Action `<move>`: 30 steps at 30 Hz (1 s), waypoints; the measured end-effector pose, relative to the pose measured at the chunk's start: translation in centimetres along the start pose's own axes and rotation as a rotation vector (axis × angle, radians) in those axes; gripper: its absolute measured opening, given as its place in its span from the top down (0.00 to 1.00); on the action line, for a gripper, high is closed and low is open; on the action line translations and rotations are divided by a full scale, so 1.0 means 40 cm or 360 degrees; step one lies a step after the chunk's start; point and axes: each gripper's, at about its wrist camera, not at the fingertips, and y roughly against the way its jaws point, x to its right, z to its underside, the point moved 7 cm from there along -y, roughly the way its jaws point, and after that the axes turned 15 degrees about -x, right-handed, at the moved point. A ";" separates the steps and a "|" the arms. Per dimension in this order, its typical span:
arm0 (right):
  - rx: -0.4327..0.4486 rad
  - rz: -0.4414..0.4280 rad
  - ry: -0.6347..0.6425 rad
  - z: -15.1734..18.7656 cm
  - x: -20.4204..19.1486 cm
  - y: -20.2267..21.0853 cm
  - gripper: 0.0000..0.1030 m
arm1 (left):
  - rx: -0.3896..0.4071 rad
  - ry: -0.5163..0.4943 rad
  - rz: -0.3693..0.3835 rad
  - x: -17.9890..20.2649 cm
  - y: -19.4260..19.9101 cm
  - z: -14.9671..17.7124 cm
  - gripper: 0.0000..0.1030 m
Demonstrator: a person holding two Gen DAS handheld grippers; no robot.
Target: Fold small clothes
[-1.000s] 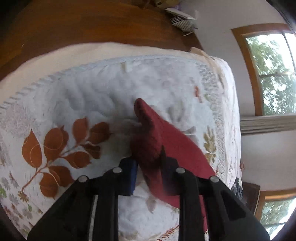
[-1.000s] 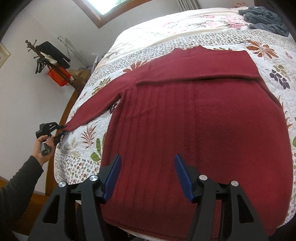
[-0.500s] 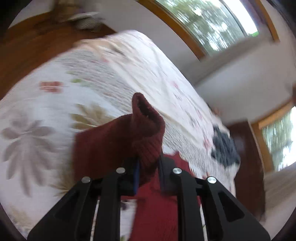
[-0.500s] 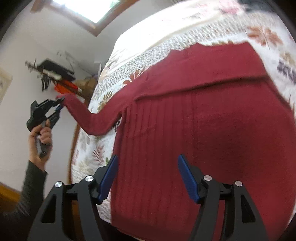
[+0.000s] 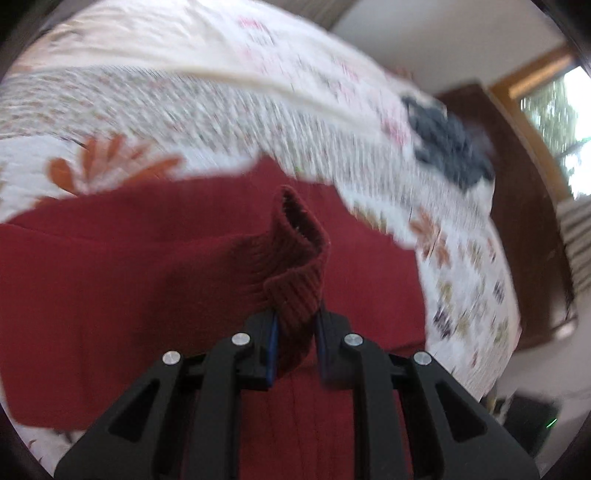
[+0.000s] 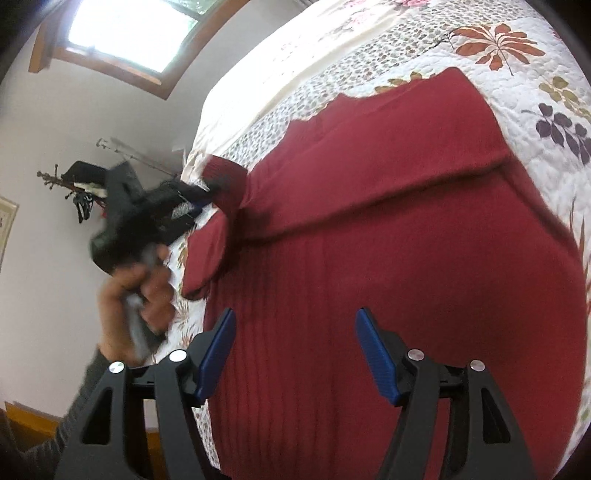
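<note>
A dark red knit sweater [image 6: 388, 266] lies spread on the quilted bed, its far sleeve folded flat across the chest. My left gripper [image 5: 295, 328] is shut on the ribbed cuff [image 5: 295, 266] of the near sleeve and holds it above the sweater's body. From the right wrist view that left gripper [image 6: 201, 194] shows blurred at the sweater's left shoulder, with the lifted sleeve [image 6: 207, 254] folded below it. My right gripper [image 6: 293, 350] hangs open over the sweater's lower part, nothing between its blue pads [image 6: 218, 350].
The floral quilt [image 6: 517, 92] covers the bed around the sweater. A dark grey garment [image 5: 447, 147] lies at the bed's far side. A wooden cabinet [image 5: 517, 206] stands beyond it. A coat stand [image 6: 77, 188] and window [image 6: 125, 33] are by the wall.
My left gripper has carried the sleeve cuff from the bed's edge up and in over the sweater's body. The right gripper has stayed open, shifting slightly closer.
</note>
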 end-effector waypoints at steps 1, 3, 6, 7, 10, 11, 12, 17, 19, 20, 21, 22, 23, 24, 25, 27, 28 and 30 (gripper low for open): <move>0.0001 -0.0012 -0.0002 -0.015 0.004 0.001 0.31 | -0.0038 -0.0012 -0.0017 -0.001 -0.033 0.002 0.82; 0.0007 -0.0049 -0.0014 -0.051 0.007 0.004 0.30 | -0.0071 -0.0031 -0.0053 -0.008 -0.070 0.013 0.73; -0.0030 -0.0148 -0.0011 -0.130 -0.003 -0.022 0.30 | 0.0040 0.0001 -0.0022 -0.033 -0.016 0.048 0.32; -0.0070 -0.0185 0.0006 -0.153 -0.010 -0.039 0.31 | 0.0084 0.0020 0.0030 -0.039 0.015 0.063 0.27; -0.0214 -0.0299 -0.0029 -0.247 -0.014 -0.125 0.39 | 0.0190 0.0092 0.0176 -0.058 0.098 0.127 0.21; -0.0235 -0.0312 -0.0076 -0.276 -0.002 -0.150 0.41 | 0.0230 0.0117 0.0207 -0.071 0.127 0.167 0.19; -0.0256 -0.0326 -0.0146 -0.315 0.017 -0.185 0.42 | 0.0252 0.0138 0.0217 -0.077 0.140 0.199 0.19; -0.0329 -0.0443 -0.0334 -0.396 0.049 -0.278 0.49 | 0.0327 0.0340 0.0335 -0.148 0.205 0.392 0.16; -0.0373 -0.0396 -0.0317 -0.402 0.034 -0.307 0.50 | 0.0341 0.0425 0.0381 -0.178 0.214 0.451 0.16; -0.0393 -0.0372 -0.0306 -0.401 0.025 -0.317 0.53 | 0.0341 0.0483 0.0418 -0.194 0.212 0.486 0.16; -0.0404 -0.0342 -0.0298 -0.400 0.018 -0.324 0.56 | 0.0336 0.0523 0.0445 -0.207 0.209 0.509 0.16; -0.0412 -0.0308 -0.0292 -0.406 0.014 -0.331 0.66 | 0.0328 0.0556 0.0469 -0.218 0.206 0.531 0.16; -0.0419 -0.0283 -0.0278 -0.410 0.007 -0.334 0.83 | 0.0316 0.0587 0.0478 -0.227 0.202 0.555 0.16; -0.0417 -0.0268 -0.0265 -0.409 -0.001 -0.331 0.90 | 0.0311 0.0599 0.0469 -0.231 0.203 0.568 0.16; -0.0398 -0.0226 -0.0235 -0.413 -0.016 -0.319 0.93 | 0.0305 0.0608 0.0456 -0.236 0.204 0.584 0.16; -0.0367 -0.0204 -0.0177 -0.415 -0.044 -0.291 0.94 | 0.0293 0.0618 0.0451 -0.238 0.209 0.597 0.16; -0.0329 -0.0183 -0.0110 -0.421 -0.077 -0.254 0.94 | 0.0295 0.0624 0.0446 -0.238 0.216 0.604 0.16; -0.0255 -0.0153 -0.0008 -0.434 -0.126 -0.180 0.94 | 0.0316 0.0606 0.0434 -0.239 0.240 0.612 0.16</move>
